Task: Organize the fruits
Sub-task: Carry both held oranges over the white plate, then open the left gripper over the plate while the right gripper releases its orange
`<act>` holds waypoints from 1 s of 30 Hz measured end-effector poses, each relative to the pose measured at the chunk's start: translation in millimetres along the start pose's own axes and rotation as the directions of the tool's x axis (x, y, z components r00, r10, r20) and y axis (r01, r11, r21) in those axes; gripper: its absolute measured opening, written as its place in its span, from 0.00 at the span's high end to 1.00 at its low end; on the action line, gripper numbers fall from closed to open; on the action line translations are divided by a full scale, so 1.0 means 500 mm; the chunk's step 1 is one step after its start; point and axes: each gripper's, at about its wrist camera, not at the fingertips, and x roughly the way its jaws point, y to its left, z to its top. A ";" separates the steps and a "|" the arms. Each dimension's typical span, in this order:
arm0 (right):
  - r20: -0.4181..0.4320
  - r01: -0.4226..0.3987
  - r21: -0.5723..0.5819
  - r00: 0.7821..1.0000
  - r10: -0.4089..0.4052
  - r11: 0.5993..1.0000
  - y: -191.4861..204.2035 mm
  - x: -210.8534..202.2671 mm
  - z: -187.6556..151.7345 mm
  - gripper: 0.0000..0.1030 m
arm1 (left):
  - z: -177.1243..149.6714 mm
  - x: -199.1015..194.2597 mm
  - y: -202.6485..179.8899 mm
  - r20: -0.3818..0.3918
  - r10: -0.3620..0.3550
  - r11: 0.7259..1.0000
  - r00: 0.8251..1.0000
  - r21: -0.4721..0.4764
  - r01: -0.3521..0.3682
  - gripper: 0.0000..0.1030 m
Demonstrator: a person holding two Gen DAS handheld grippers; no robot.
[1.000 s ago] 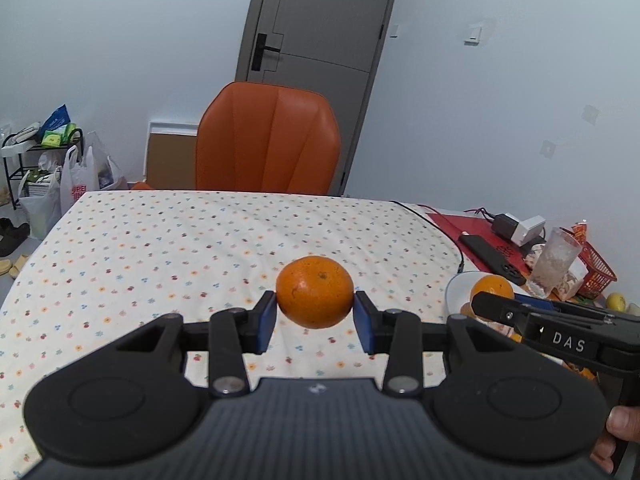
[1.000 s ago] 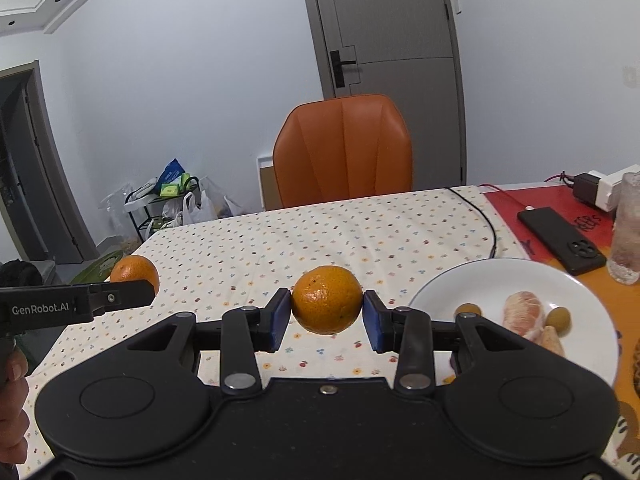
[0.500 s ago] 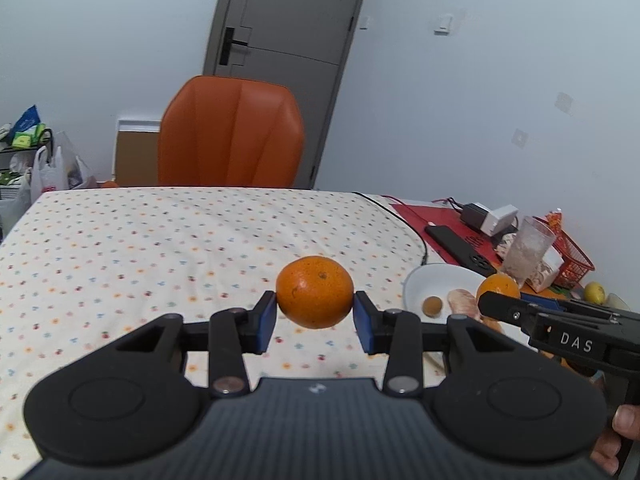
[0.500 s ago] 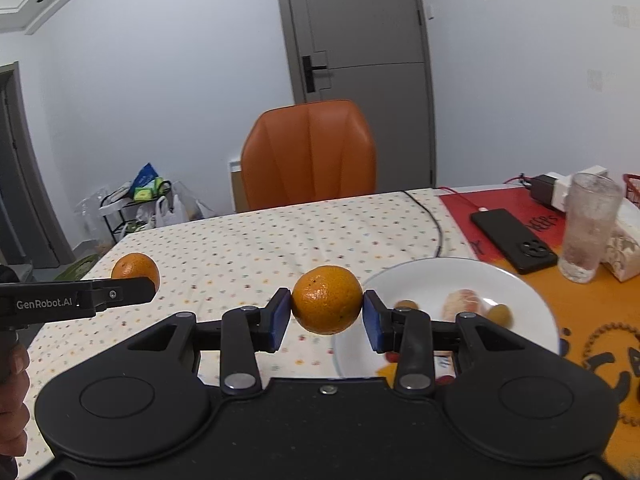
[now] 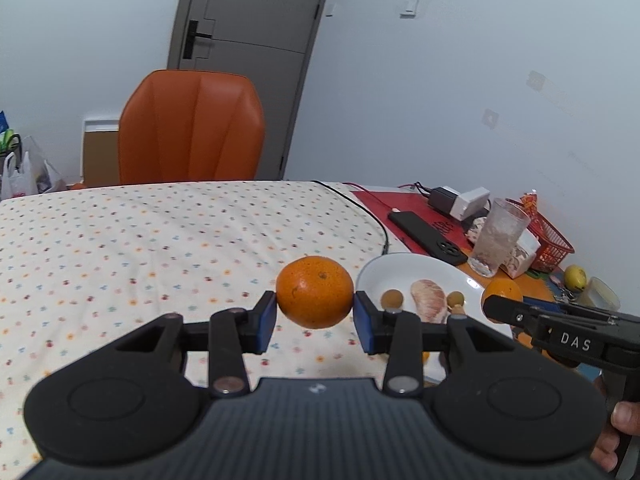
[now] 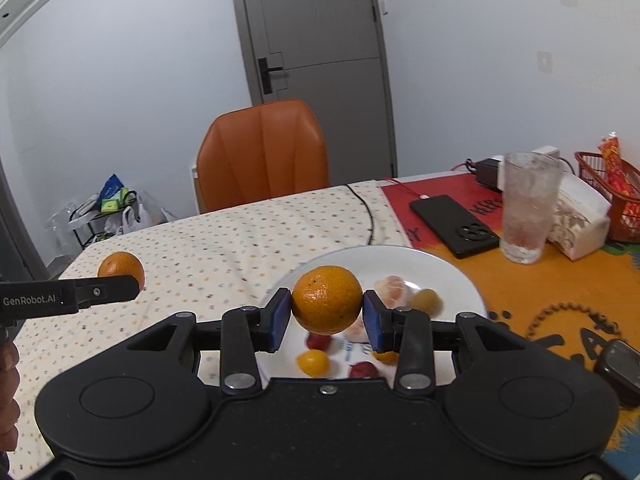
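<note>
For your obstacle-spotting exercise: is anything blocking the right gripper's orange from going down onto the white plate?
Nothing visible blocks it. The right gripper holds its orange above the white plate; only fruit already there, like the peeled citrus, takes up room.

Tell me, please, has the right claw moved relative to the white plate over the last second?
Yes. The right claw, shut on its orange, has swung right: the white plate, earlier off to its right, now lies directly beneath it.
</note>
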 end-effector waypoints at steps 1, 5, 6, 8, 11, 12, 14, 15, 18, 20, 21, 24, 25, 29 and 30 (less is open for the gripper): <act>-0.001 0.005 0.003 1.000 -0.005 1.000 -0.006 0.000 -0.002 0.64 | -0.001 0.005 -0.005 -0.003 -0.004 1.000 1.000 0.002 0.004 0.62; -0.006 0.021 0.015 1.000 -0.021 1.000 -0.032 -0.001 -0.010 0.64 | -0.004 0.027 -0.024 -0.019 -0.021 1.000 1.000 0.006 0.021 0.61; -0.008 0.026 0.019 1.000 -0.026 0.999 -0.040 -0.001 -0.011 0.64 | -0.005 0.033 -0.029 -0.023 -0.025 1.000 0.999 0.008 0.025 0.62; -0.009 0.038 0.030 0.999 -0.037 0.999 -0.058 -0.002 -0.011 0.64 | -0.007 0.044 -0.041 -0.031 -0.034 0.999 0.999 0.012 0.034 0.62; -0.009 0.060 0.049 0.998 -0.059 0.997 -0.085 -0.002 -0.010 0.64 | -0.012 0.063 -0.056 -0.047 -0.048 0.999 0.998 0.018 0.049 0.62; -0.009 0.065 0.054 0.998 -0.065 0.996 -0.093 -0.001 -0.011 0.64 | -0.014 0.070 -0.062 -0.053 -0.053 0.998 0.997 0.021 0.055 0.62; -0.012 0.076 0.065 0.997 -0.075 0.995 -0.108 0.001 -0.013 0.64 | -0.017 0.085 -0.073 -0.067 -0.063 0.998 0.996 0.027 0.065 0.61; -0.014 0.080 0.070 0.997 -0.079 0.994 -0.115 0.003 -0.014 0.64 | -0.018 0.093 -0.079 -0.072 -0.067 0.997 0.995 0.029 0.070 0.61; -0.021 0.089 0.081 0.996 -0.087 0.993 -0.132 0.010 -0.018 0.64 | -0.020 0.113 -0.091 -0.085 -0.077 0.996 0.993 0.037 0.080 0.61; -0.026 0.092 0.083 0.996 -0.090 0.992 -0.137 0.016 -0.022 0.64 | -0.020 0.128 -0.097 -0.095 -0.081 0.995 0.992 0.043 0.085 0.61; -0.028 0.093 0.084 0.995 -0.091 0.992 -0.139 0.019 -0.023 0.64 | -0.021 0.135 -0.100 -0.101 -0.083 0.995 0.991 0.047 0.088 0.61; -0.034 0.101 0.088 0.995 -0.098 0.991 -0.142 0.029 -0.028 0.64 | -0.021 0.158 -0.106 -0.117 -0.086 0.994 0.989 0.054 0.093 0.61; -0.034 0.106 0.089 0.994 -0.103 0.990 -0.143 0.032 -0.029 0.64 | -0.022 0.165 -0.107 -0.122 -0.086 0.994 0.989 0.055 0.094 0.61; -0.036 0.109 0.095 0.994 -0.107 0.989 -0.145 0.041 -0.033 0.64 | -0.024 0.175 -0.119 -0.115 -0.072 0.991 0.991 0.100 0.084 0.60; -0.037 0.113 0.095 0.993 -0.110 0.989 -0.146 0.044 -0.035 0.64 | -0.023 0.176 -0.121 -0.114 -0.066 0.991 0.991 0.105 0.078 0.60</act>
